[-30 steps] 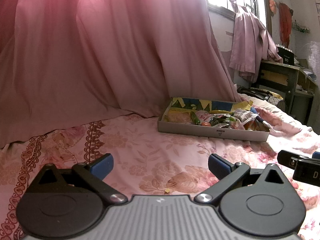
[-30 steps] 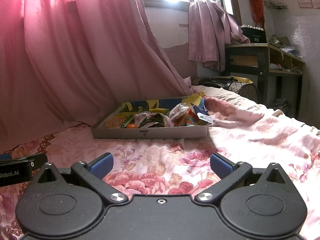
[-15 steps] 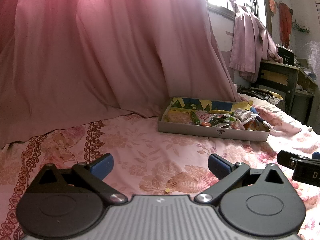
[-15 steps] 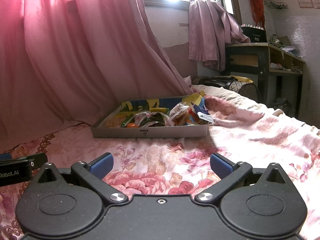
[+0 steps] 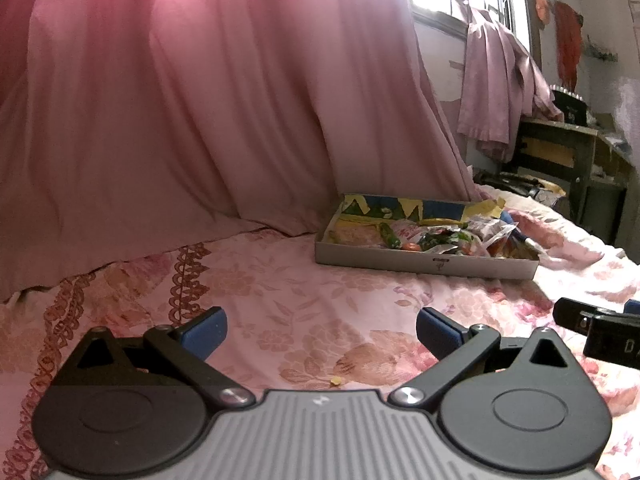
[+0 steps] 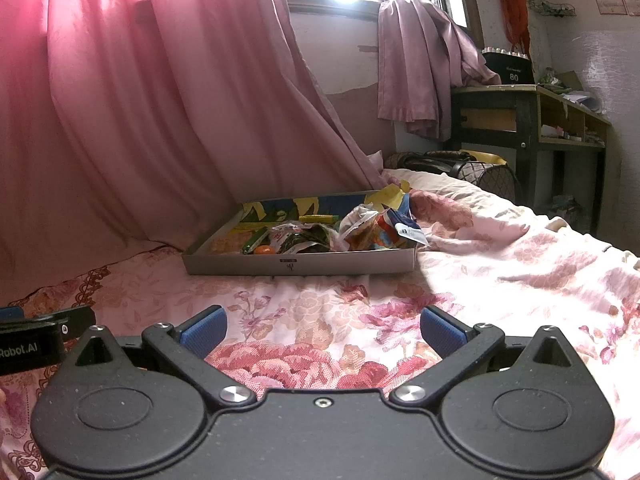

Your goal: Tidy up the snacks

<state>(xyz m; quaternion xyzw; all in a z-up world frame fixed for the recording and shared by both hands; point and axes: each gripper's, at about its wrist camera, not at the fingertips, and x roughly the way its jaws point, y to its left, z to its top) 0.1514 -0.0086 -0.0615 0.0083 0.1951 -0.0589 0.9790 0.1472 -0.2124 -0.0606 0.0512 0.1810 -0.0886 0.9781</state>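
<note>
Left hand-held gripper (image 5: 318, 330): jaws spread wide with nothing between them; its blue pads (image 5: 204, 330) hung low over the bed, well short of the box.
Right hand-held gripper (image 6: 322, 330): jaws likewise spread wide and empty, blue pads (image 6: 440, 330) low over the bed; its black tip also showed at the right edge of the left wrist view.
Bed (image 6: 500, 280): covered with a pink sheet printed with flowers, darker red blooms directly under the right hand-held gripper; a small yellowish crumb (image 5: 337, 380) lay on the sheet just ahead of the left hand-held gripper's body.
Box (image 6: 304, 266): a shallow grey cardboard tray resting on the bed ahead of both hand-held grippers, near the curtain; the inner back wall was patterned blue and yellow.
Snacks (image 6: 320, 236): a loose heap of wrappers inside the box, mostly toward its right half; a silvery crumpled bag (image 6: 360, 218) stood highest, a small orange round piece (image 6: 265, 249) sat near the front wall, and one packet corner stuck out over the right end.
Curtain (image 5: 200, 100): pink cloth hanging behind the bed, its hem lying on the sheet.
Desk (image 6: 532, 112): dark wood, beyond the far end of the bed, under a bright window.
</note>
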